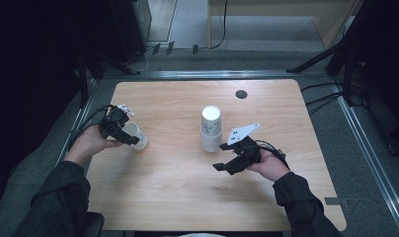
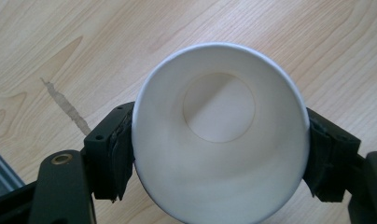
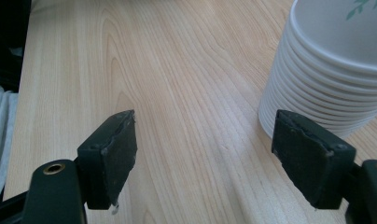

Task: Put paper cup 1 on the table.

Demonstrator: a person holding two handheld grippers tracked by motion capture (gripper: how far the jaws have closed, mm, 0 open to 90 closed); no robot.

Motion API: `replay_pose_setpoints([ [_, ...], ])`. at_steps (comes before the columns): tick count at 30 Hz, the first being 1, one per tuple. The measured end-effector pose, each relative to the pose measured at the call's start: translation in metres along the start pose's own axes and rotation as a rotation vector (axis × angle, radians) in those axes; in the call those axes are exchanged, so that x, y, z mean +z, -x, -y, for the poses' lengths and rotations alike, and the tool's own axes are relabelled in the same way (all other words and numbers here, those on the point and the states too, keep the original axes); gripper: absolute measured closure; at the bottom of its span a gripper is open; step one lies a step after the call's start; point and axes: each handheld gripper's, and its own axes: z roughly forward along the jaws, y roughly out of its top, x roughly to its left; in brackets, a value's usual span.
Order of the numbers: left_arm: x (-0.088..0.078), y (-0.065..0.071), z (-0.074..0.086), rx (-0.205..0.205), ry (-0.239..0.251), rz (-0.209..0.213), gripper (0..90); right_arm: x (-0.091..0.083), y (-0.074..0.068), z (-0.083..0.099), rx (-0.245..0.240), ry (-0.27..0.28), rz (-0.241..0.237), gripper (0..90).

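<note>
A single white paper cup (image 2: 219, 140) sits between the jaws of my left gripper (image 2: 219, 163), open mouth toward the camera, with a pad against each side of it. In the high view that cup (image 1: 138, 138) leans over the table's left part, held by my left gripper (image 1: 124, 136). A stack of several white paper cups (image 1: 211, 129) stands upside down at the table's middle. My right gripper (image 1: 219, 157) is just in front of it and to the right. In the right gripper view the jaws of that gripper (image 3: 210, 154) stand wide apart around bare wood, with the stack (image 3: 331, 79) beside the right jaw.
The wooden table (image 1: 187, 197) has a dark round cable hole (image 1: 241, 94) near its far edge. Dark stands and cables ring the table on the floor. A person's sleeved forearms come in from the near edge.
</note>
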Motion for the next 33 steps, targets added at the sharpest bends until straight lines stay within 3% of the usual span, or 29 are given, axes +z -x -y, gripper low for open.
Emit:
replay_pose_setpoints([
  [15,0.012,0.007,-0.009,0.027,-0.033,-0.023,21.8,0.001,0.000,0.000,-0.005,-0.002,0.000,22.5],
  [33,0.018,0.010,-0.015,0.015,-0.019,-0.014,19.1,0.001,-0.001,0.000,-0.007,-0.002,0.000,22.5],
])
